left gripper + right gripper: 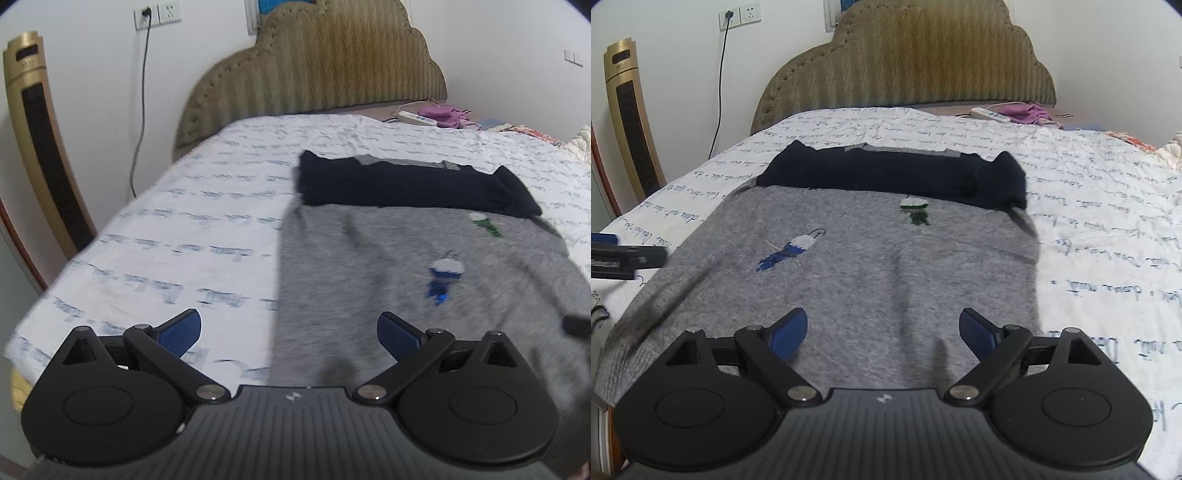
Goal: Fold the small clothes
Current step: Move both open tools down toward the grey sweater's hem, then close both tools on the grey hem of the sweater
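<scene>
Left hand-held gripper: jaws wide apart, empty, over sweater's edge.
Right hand-held gripper: jaws wide apart, empty, above sweater.
Grey knitted sweater: one, flat on bed, navy sleeves folded across top.
Embroidered figures: two.

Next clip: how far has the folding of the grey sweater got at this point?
Done: the sweater lies flat on the bed sheet, its dark navy part lying as a band across the far end. In hand: nothing; the left hand-held gripper and the right hand-held gripper are both open, with no cloth between the pads. Left: the grey body is still spread out unfolded, so the main folds remain.
</scene>
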The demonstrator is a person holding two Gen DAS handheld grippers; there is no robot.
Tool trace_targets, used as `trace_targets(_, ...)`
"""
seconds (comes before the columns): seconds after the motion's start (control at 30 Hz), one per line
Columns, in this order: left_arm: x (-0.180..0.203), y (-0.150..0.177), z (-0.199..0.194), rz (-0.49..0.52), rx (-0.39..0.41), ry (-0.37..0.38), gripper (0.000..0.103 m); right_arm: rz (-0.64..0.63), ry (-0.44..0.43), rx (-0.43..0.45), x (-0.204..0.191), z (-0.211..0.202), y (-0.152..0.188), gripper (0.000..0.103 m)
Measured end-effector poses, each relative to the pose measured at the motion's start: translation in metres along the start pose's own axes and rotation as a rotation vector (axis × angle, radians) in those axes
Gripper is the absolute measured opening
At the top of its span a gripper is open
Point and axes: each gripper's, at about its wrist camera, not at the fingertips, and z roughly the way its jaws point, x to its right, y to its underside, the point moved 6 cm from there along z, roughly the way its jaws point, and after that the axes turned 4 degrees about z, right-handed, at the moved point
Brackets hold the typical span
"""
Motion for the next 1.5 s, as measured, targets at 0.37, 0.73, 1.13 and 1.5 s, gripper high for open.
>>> trace_targets(0.37,-0.039,0.032,-0.003,-0.012,-0.042,0.22,0.103,0.11,0.05,0.015,0.063,-0.03,0.009,0.09)
trace_targets(0.73,-0.016,0.064,0.01,-0.043,-0.151,0.483,0.102,0.345,-0.184,-0.121,0.113,-0.044,0.057,0.09)
trace_targets(1.13,0.042,0.053,0.001,-0.034,-0.145,0.677,0.094,0.22,-0.472,-0.195,0.003,-0.013,0.057,0.081)
trace_targets(1.5,0.038,0.048,0.007,0.01,-0.164,0.525,0.014,0.226,-0.379,-0.157,0.017,-0.007,0.052,0.013)
